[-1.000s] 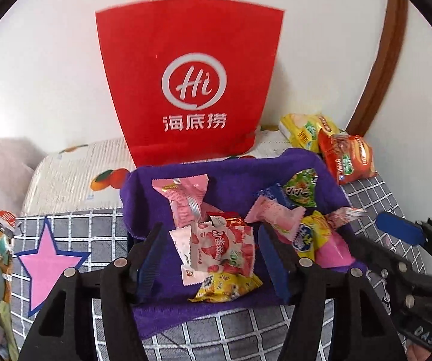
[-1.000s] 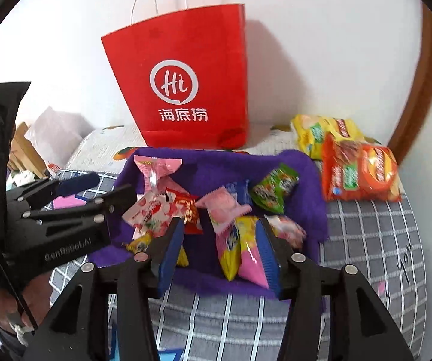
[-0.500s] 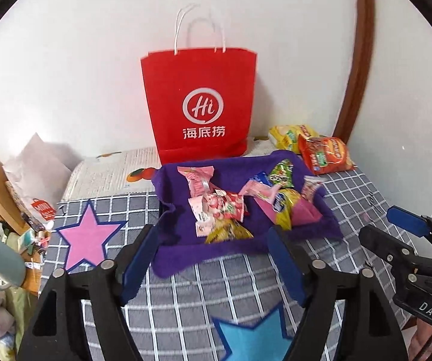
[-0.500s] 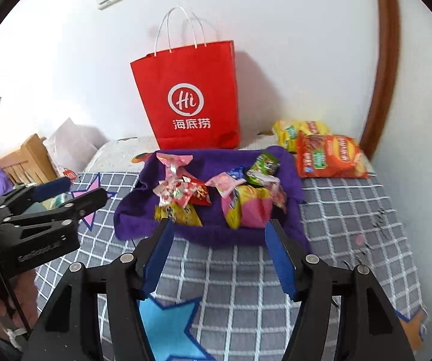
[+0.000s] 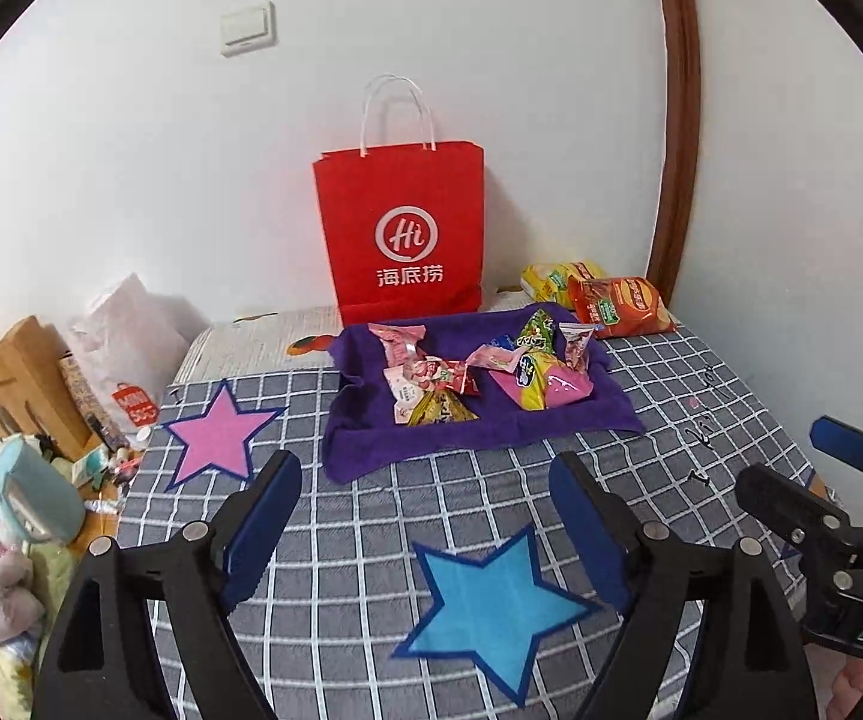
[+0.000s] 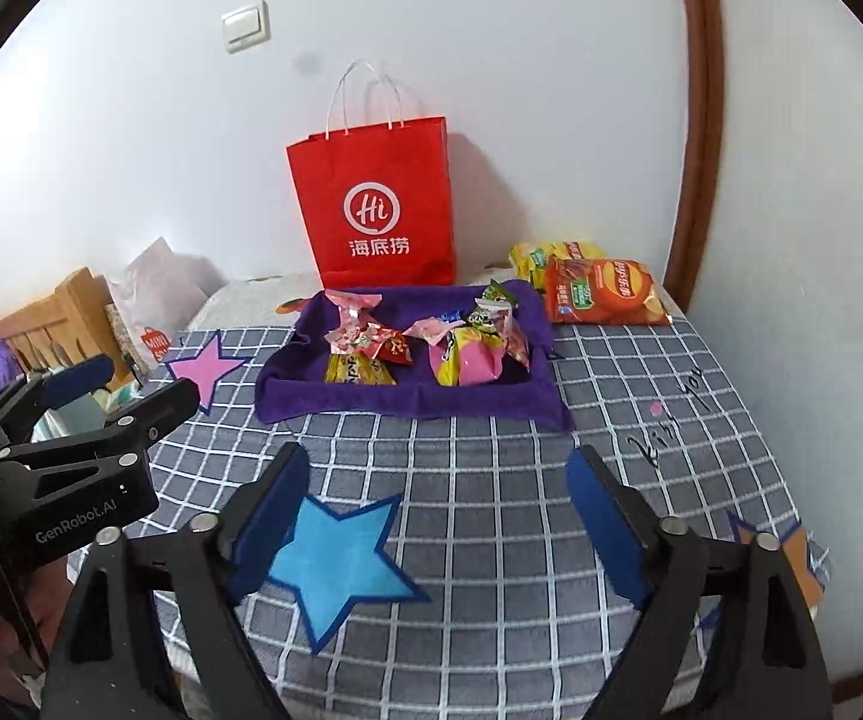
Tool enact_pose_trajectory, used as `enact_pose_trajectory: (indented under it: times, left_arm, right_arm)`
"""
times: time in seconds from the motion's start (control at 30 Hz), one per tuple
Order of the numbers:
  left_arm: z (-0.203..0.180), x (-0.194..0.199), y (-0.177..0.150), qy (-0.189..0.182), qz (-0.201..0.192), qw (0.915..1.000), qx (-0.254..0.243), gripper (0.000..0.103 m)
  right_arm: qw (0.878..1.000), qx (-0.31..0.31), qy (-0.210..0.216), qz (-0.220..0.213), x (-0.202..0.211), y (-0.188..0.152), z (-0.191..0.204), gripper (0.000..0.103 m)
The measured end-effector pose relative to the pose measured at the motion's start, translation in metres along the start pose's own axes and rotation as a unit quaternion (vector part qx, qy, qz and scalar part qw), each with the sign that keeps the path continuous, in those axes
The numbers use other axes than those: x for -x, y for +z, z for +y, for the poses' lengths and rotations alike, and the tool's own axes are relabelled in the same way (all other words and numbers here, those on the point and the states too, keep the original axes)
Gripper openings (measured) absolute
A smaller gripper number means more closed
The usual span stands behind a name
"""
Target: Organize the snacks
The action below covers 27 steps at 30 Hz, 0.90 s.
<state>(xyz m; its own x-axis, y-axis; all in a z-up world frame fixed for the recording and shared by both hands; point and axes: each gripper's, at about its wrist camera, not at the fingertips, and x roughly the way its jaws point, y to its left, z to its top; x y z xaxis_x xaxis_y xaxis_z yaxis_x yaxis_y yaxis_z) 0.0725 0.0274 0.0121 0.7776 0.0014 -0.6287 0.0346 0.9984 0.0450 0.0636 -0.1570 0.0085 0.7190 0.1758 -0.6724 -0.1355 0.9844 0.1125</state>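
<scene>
A purple cloth tray [image 5: 479, 426] [image 6: 407, 405] lies on the grey checked bed cover and holds several small snack packets [image 5: 431, 384] [image 6: 371, 348] in two heaps. Behind it stands a red paper bag [image 5: 401, 240] [image 6: 371, 204] against the wall. Two crisp bags [image 5: 617, 300] [image 6: 605, 294] lie at the back right. My left gripper [image 5: 425, 504] hangs well short of the tray, jaws opening, nothing between them. My right gripper [image 6: 437, 498] is likewise back from the tray, jaws opening and empty. Each gripper shows at the edge of the other's view.
The bed cover [image 5: 371, 540] carries a pink star [image 5: 215, 432] and a blue star [image 5: 491, 600]. A wooden headboard [image 5: 5, 384], a white plastic bag [image 5: 125, 348] and clutter sit at the left. A white wall and brown door frame [image 5: 677, 120] bound the back and right.
Both grippers have pulled back and up from the tray, where their fingers stood around the snack heaps. Their jaws have spread wider. The packets stay in the tray.
</scene>
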Motion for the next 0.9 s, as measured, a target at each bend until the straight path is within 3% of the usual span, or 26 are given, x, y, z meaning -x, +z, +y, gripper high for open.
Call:
enact_pose_trajectory:
  times: [0.17,0.27,0.9]
  left_arm:
    - [-0.001,0.024,-0.008,-0.01,-0.018,0.9997,0.011,0.091]
    - [-0.008,0.031,-0.011,-0.01,-0.024,0.9996,0.006,0.102]
    - [-0.014,0.039,-0.016,-0.016,-0.022,0.9996,0.012,0.102]
  right_arm:
    - [1.0,-0.005,-0.001,-0.019,0.022,-0.011,-0.001,0.101]
    - [1.0,0.0,-0.009,-0.028,0.03,-0.015,-0.001,0.102]
    - [0.999,0.005,-0.026,-0.024,0.043,-0.019,-0.002,0.102]
